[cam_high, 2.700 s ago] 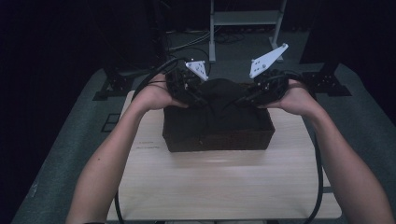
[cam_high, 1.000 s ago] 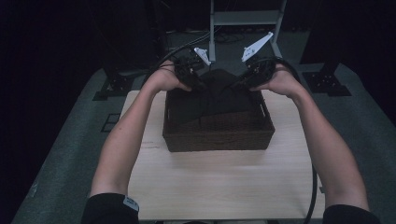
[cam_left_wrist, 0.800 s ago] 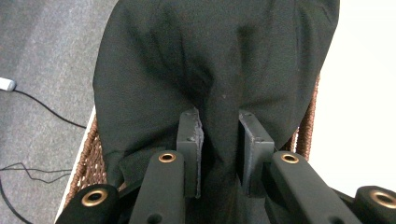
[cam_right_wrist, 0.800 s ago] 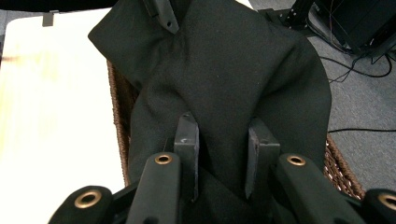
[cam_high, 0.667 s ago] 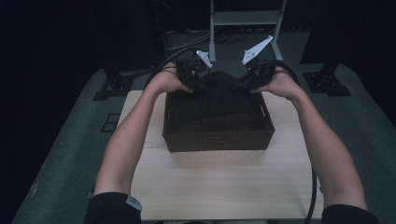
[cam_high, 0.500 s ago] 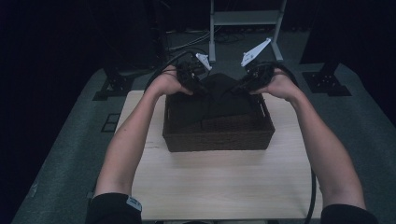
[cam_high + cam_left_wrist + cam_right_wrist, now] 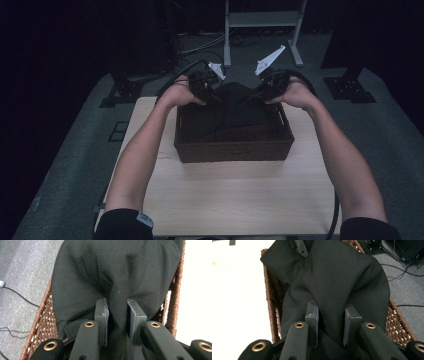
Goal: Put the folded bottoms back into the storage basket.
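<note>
Seen from above: left gripper [image 7: 212,92] and right gripper [image 7: 260,92] over the far end of a brown wicker basket [image 7: 233,146]. Seen up close: each pinching a fold of black cloth [image 7: 117,277] hanging into it.

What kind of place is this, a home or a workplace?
Probably a lab or recording studio, not a home. A small wooden table stands on grey carpet in a dark room, with loose cables and black equipment stands on the floor behind it.
</note>
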Available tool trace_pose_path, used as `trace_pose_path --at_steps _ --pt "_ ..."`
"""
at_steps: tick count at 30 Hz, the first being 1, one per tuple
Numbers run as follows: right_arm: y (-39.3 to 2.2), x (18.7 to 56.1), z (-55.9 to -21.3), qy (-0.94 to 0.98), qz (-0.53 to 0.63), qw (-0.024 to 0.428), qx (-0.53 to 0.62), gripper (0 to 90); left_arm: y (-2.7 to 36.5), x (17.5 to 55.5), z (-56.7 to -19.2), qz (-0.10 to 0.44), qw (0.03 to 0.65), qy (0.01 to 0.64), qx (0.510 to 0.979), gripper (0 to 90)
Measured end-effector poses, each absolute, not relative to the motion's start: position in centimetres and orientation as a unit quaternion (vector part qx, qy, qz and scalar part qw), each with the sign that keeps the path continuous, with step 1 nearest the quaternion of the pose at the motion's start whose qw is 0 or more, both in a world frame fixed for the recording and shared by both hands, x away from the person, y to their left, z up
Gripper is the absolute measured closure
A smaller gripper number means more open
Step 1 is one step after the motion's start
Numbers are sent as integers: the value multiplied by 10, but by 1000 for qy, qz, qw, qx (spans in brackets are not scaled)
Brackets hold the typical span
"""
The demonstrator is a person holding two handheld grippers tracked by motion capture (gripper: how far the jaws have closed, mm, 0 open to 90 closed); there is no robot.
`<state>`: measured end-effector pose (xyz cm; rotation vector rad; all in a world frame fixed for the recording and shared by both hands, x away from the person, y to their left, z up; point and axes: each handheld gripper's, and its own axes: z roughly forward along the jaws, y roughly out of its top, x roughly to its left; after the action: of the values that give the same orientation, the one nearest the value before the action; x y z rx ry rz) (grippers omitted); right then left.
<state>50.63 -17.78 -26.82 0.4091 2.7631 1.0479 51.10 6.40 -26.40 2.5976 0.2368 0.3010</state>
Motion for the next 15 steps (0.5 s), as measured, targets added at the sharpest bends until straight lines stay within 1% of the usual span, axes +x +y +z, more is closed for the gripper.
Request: trace_pose_path --at_steps 6,15 --pt "-176 508 -278 922 355 75 139 700 66 512 -272 108 256 94 956 730" --pt "-175 510 -295 923 350 66 145 700 62 513 -286 111 236 89 961 730"
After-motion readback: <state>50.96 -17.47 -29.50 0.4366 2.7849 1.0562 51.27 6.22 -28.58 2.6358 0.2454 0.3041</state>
